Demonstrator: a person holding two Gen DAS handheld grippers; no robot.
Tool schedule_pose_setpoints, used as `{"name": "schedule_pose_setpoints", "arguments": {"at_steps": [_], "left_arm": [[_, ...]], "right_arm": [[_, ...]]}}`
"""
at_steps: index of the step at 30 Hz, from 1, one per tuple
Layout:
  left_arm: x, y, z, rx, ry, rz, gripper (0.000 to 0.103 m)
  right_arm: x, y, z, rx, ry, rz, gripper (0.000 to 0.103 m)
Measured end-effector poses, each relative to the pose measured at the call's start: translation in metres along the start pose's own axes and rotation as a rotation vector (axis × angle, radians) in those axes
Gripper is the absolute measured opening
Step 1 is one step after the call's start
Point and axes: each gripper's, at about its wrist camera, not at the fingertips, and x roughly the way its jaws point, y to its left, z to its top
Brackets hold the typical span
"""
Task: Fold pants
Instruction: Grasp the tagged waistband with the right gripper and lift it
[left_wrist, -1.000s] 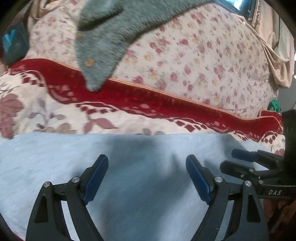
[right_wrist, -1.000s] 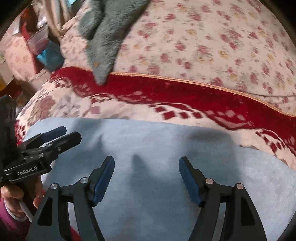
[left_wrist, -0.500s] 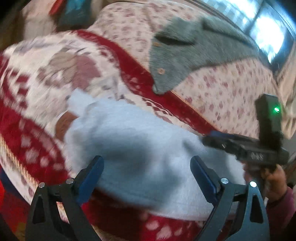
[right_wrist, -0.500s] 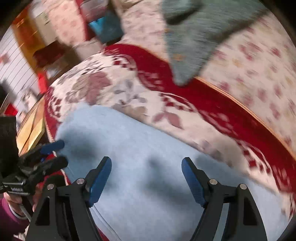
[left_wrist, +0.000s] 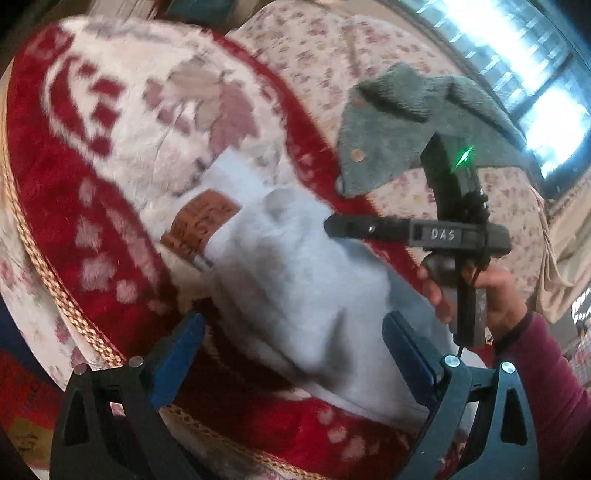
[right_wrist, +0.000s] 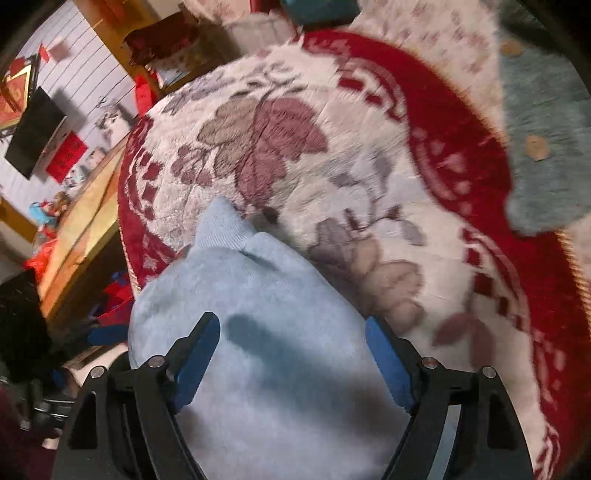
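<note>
Left gripper (left_wrist: 291, 350): nearest in the left wrist view; jaws stand wide apart and have just been opening further. The near end of the pants lies in the gap between them, but neither pad presses on the cloth.
Right gripper (right_wrist: 291, 358): nearest in the right wrist view; jaws likewise spread and just opening further, with cloth below and between them, ungripped.
Pants (right_wrist: 258, 369): pale blue, lying as a compact, thick bundle on the bed, reaching from between both sets of jaws away toward a narrow end; a brown waist label (left_wrist: 201, 225) shows at that far end in the left wrist view.
Progress: judged well advanced. The garment appears already folded into a short stack and let go; what may remain is one more fold or a tidying of the loose corner at the far end, which sticks out. Layer count cannot be told through the blur.
Blanket (left_wrist: 92, 184): red and cream floral cover on the bed, directly under the pants.
Person's hand (left_wrist: 495, 291): holds the right gripper's handle, just beside the bundle's right edge.
Grey cardigan (left_wrist: 399, 129): farther back on the flowered sheet, well apart from the pants.
</note>
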Motion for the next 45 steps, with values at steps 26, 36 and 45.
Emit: {"name": "schedule_pose_setpoints", "arguments": {"at_steps": [26, 36, 45], "left_arm": [[0.06, 0.032, 0.024, -0.072, -0.011, 0.028, 0.032], [-0.002, -0.066, 0.028, 0.208, -0.19, 0.078, 0.03], [-0.013, -0.173, 0.008, 0.433, -0.242, 0.022, 0.03]], "right_arm": [[0.067, 0.035, 0.037, -0.228, 0.138, 0.054, 0.037], [-0.03, 0.07, 0.03, -0.329, -0.035, 0.027, 0.036], [-0.148, 0.054, -0.022, -0.346, -0.176, -0.061, 0.036]]}}
